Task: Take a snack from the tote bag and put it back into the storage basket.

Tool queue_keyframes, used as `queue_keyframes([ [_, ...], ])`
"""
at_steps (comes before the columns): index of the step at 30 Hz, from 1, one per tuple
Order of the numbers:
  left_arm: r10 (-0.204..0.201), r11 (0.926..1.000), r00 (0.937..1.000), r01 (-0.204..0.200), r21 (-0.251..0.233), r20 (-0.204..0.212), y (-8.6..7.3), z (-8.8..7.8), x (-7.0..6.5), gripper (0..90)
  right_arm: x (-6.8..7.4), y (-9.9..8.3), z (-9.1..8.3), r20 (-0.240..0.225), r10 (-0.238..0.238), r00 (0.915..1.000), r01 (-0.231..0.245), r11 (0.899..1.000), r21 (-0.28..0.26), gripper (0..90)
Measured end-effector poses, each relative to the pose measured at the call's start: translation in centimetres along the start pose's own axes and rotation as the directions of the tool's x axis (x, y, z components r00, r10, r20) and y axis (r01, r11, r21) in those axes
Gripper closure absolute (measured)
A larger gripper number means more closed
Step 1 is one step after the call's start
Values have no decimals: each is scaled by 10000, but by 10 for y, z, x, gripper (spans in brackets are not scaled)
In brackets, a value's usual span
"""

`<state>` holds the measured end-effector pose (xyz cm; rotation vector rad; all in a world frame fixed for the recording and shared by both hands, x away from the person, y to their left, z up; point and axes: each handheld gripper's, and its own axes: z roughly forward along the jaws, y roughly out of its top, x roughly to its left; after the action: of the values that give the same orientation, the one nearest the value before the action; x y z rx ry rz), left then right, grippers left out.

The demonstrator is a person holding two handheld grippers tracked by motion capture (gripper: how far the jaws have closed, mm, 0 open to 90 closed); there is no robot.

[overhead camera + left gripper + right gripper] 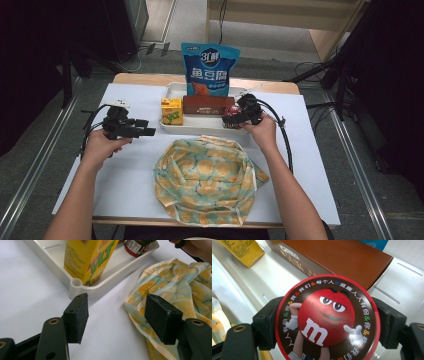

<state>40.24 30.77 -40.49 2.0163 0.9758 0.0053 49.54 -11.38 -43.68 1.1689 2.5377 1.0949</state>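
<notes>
M&M's tub (327, 317) in right end of white tray (172, 90), clamped across its sides by right gripper (239, 116), pads tight against rim. Brown box (342, 257) just behind tub, touching or nearly so; bare tray floor to its right. Yellow carton (172, 111) at tray's left end. Patterned cloth bag (206, 180) near tray's front edge. Left gripper (143, 132) over bare table left of bag, jaws apart, empty, aimed at tray corner. Right hand (261, 132) angled in from front.

Red-lidded M&M's tub (327, 317), upright in white tray (259, 277), right end.
</notes>
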Motion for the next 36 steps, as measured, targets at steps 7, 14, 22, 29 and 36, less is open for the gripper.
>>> queue_keyframes([
  [7, 8, 10000, 10000, -7, 43, -22, 0, 0, 0, 364, 1, 2, -9, -250, 226, 9994, -235, 9990, -383, 201],
  [14, -32, 10000, 10000, 32, 23, -30, 0, 0, 0, 364, 5, 4, -28, -103, 249, 9996, -255, 9975, -663, 198],
  [22, -14, 10000, 10000, 14, 25, -42, 1, 2, 2, 364, 7, -2, -45, -163, 335, 9993, -351, 9934, -1095, 237],
  [29, -105, 9999, 9999, 105, -8, -62, 2, 5, 6, 364, 8, -10, -52, -229, 416, 9989, -443, 9902, -1322, 333],
  [36, -157, 9998, 9998, 155, -90, -157, 2, 7, 8, 363, 4, -21, -58, -145, 651, 9978, -664, 9899, -1250, 424],
])
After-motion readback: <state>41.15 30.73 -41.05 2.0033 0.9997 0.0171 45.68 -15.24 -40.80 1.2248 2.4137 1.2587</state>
